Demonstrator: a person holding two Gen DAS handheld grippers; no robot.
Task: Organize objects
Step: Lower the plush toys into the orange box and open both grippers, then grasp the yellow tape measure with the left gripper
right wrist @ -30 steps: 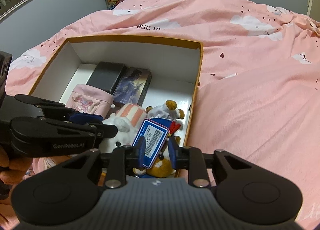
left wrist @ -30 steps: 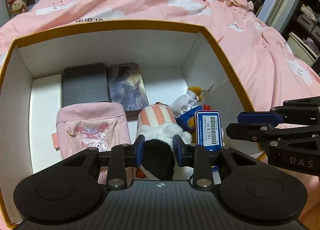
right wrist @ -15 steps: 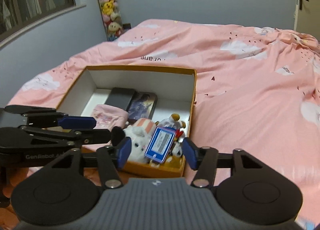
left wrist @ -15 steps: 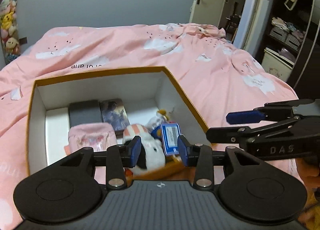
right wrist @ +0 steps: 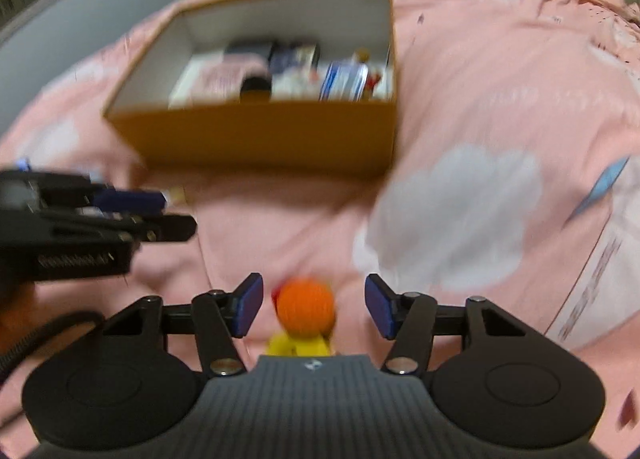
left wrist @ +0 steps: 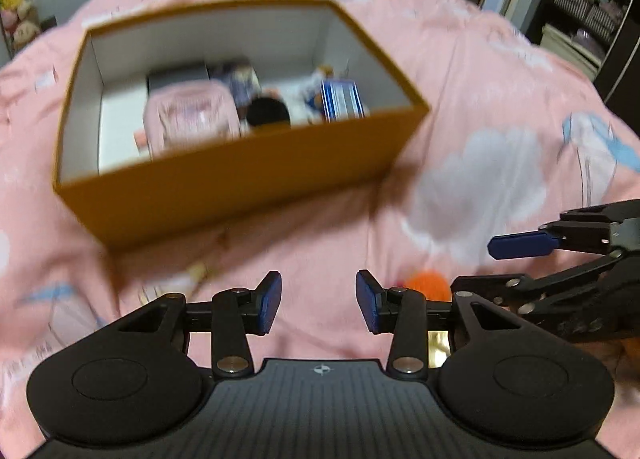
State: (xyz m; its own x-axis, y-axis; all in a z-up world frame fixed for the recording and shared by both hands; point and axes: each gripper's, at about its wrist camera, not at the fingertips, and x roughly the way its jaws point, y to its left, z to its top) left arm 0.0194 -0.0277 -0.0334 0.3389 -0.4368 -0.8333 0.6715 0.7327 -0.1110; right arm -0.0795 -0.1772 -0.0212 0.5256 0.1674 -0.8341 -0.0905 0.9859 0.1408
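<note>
- Pink bedding with grey-white cloud prints covers the bed and serves as the work surface; both views are smeared by motion blur, so fine detail is lost.
- An orange cardboard box with a white interior sits on the quilt at about 11 o'clock in the left wrist view and at 12 o'clock in the right wrist view, well apart from both tools.
- Inside the box, a pink pouch stands toward the left, a dark flat case and a picture card lie behind it, and a plush toy with a blue-and-white price tag fills the right part. Packing them side by side looks like the point of the tidying.
- The left gripper hovers low over bare quilt with its blue pads spread wide and nothing between them.
- The right gripper is also spread. An orange-headed toy with a yellow body lies on the quilt between its fingers, touching neither pad as far as the blur allows.
- In the left wrist view that toy shows as an orange blob at 4 o'clock, just beside the right tool's lower finger.
- My reading: the toy is the next item for the box, and the open jaws are lined up either side of its head for a pinch. The round, soft head may squash or slip, so a grip across its middle seems wise.
</note>
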